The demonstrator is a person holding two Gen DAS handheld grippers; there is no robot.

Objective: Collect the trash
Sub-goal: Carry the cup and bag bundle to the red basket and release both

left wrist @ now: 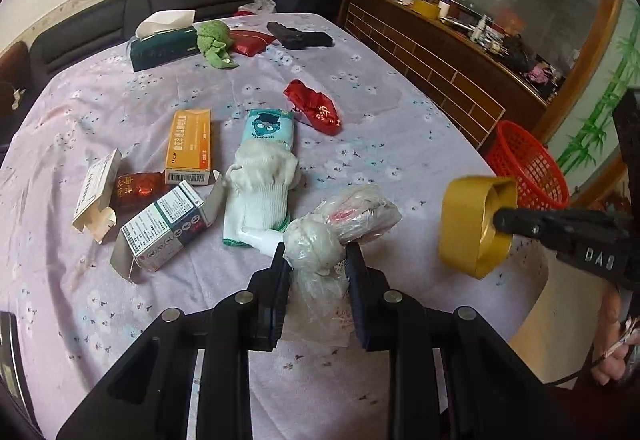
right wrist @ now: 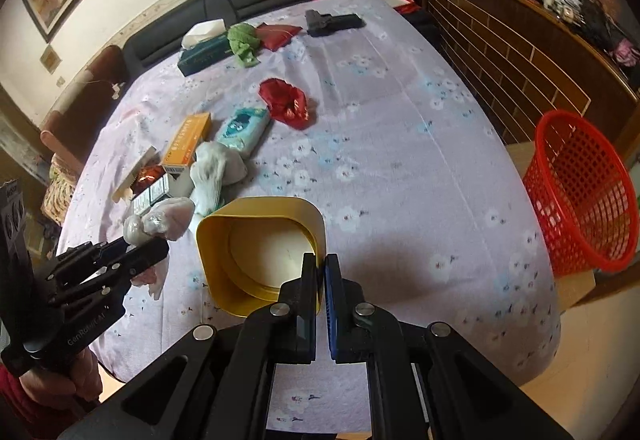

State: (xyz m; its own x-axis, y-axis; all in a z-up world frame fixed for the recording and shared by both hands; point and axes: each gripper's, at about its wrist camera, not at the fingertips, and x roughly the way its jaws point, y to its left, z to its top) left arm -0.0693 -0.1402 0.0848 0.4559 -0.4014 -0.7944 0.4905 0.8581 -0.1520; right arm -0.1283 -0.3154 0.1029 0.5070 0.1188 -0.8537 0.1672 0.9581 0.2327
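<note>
- Gripping a crumpled clear plastic bag (left wrist: 316,248), the left gripper (left wrist: 316,260) has its two pads pressed against the wad, which is lifted just above the near edge of the table (left wrist: 380,144).
- Pinching one wall of a gold square tin (right wrist: 260,252), the right gripper (right wrist: 320,268) has its jaws closed almost together on the near right rim; the tin tilts with its open side toward the camera.
- Lying left of centre on the flowered tablecloth are a white glove (left wrist: 260,192), a teal tissue pack (left wrist: 272,130), an orange box (left wrist: 190,146) and two opened medicine boxes (left wrist: 160,232).
- Sitting farther back is a crumpled red wrapper (left wrist: 314,108).
- Standing off the table's right side, well apart from both grippers, is a red mesh basket (right wrist: 580,192).
</note>
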